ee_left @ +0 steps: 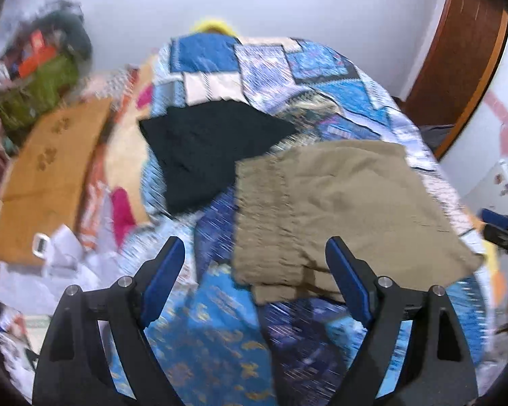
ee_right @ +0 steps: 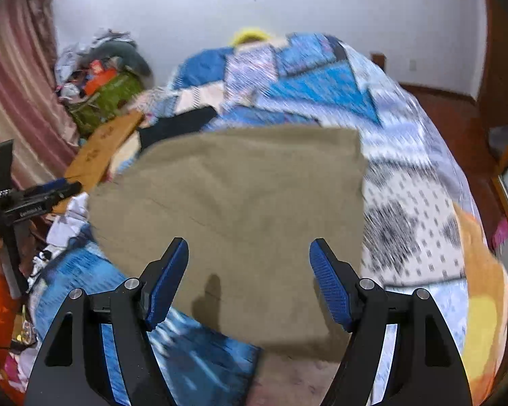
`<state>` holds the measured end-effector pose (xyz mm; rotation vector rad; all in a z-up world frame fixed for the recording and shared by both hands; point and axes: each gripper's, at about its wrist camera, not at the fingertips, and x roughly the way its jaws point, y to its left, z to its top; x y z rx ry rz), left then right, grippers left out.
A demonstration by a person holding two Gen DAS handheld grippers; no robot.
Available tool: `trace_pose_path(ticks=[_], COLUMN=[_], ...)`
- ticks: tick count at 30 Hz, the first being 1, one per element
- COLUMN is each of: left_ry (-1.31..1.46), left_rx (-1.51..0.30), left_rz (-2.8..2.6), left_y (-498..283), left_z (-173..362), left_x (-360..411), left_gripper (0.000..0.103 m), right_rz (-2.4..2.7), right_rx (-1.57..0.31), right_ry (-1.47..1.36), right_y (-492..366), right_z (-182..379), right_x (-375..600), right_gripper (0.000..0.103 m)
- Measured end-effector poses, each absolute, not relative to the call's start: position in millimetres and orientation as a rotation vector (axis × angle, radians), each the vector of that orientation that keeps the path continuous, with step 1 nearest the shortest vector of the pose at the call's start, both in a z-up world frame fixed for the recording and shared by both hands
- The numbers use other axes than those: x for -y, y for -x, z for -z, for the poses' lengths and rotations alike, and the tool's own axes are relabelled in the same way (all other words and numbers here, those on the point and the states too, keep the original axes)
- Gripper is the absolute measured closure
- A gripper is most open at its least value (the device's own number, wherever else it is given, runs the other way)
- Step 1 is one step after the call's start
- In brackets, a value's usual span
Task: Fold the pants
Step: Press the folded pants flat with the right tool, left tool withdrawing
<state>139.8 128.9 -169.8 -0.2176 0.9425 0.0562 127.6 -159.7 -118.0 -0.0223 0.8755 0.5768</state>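
Note:
The khaki pants [ee_left: 338,203] lie folded into a rough rectangle on the blue patchwork quilt [ee_left: 220,321]; they also fill the middle of the right wrist view [ee_right: 240,196]. My left gripper [ee_left: 254,247] is open and empty, hovering above the pants' near left edge. My right gripper [ee_right: 249,247] is open and empty, above the near edge of the pants. The left gripper shows at the left edge of the right wrist view [ee_right: 47,193]. The right gripper shows at the right edge of the left wrist view [ee_left: 501,226]. Both views are motion-blurred.
A folded black garment [ee_left: 206,149] lies on the quilt beyond and left of the pants. A brown board [ee_left: 50,176] and a clutter pile [ee_left: 37,77] sit to the left. A wooden door [ee_left: 457,61] stands at the right.

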Motion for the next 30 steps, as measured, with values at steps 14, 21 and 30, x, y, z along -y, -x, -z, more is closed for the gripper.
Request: trace_pose_path(ticks=[14,21,30], left_ry=[0.522,0.686,0.874], left_rx=[-1.174,-1.203,-1.165], left_rz=[0.191,0.258,0.231], left_y=[-147,-165,-197], left_z=[206,219,232], left_x=[-107,-109,-128], left_gripper=[0.018,0.007,0.016], right_rz=[-0.652,-0.673,-0.685], right_rx=[-0.988,-1.001,-1.010], right_ry=[0.132,0.101,0.081], right_y=[-138,-135,-137], right_z=[164,165,168], right_x=[112,111,112], right_gripper=[0.031,0.029,0.028])
